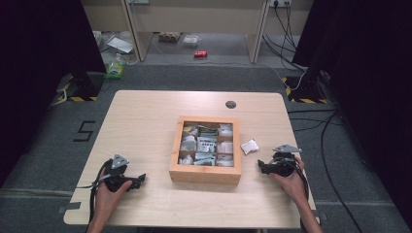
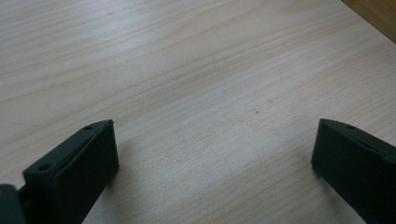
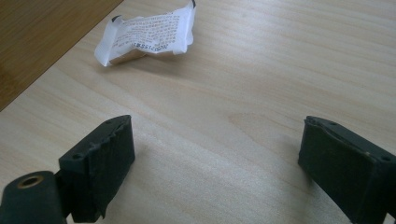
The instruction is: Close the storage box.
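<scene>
We hold both the left gripper [image 1: 141, 177] and the right gripper [image 1: 261, 166] released; the flimsy packet [image 3: 148, 33], upper left of the right gripper view, may slide against the wooden box [image 1: 205, 174].

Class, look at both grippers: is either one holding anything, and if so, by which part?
Nothing is held. The left gripper and right gripper both stand open over bare table; the white packet lies untouched beside the wooden box.

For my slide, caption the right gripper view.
Open right tool resting on the table, a white packet lying ahead beside the wooden box.
</scene>
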